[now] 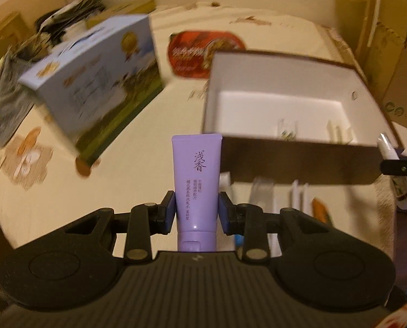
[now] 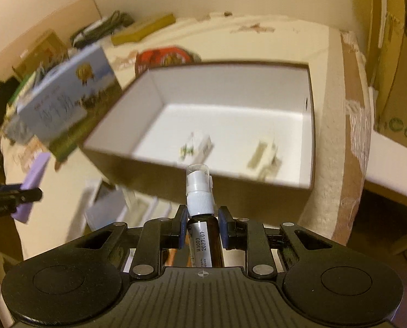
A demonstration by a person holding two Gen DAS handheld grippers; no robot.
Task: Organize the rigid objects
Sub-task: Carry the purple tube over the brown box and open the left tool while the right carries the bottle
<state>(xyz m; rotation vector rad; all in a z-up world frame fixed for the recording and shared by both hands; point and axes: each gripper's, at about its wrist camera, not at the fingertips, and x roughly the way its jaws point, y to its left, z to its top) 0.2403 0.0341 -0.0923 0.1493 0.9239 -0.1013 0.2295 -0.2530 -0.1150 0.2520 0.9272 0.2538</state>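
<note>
A smooth, satin lilac plastic is seen on the shampoo tube (image 1: 195,180). The spray bottle (image 2: 203,235) is made of glossy brown glass, topped by a white ribbed plastic collar and a clear cap. The open box (image 2: 310,142) is formed of matt white card inside, brown outside. The gripper bodies are moulded in matt, ribbed black plastic.

Left black plastic two-finger gripper (image 1: 196,213): ribbed matte body along lower frame, two round domed housings, silver pivot pins, blue pads (image 1: 170,213). Right black plastic two-finger gripper (image 2: 202,228): same build, small crosshair mark at lower centre.
</note>
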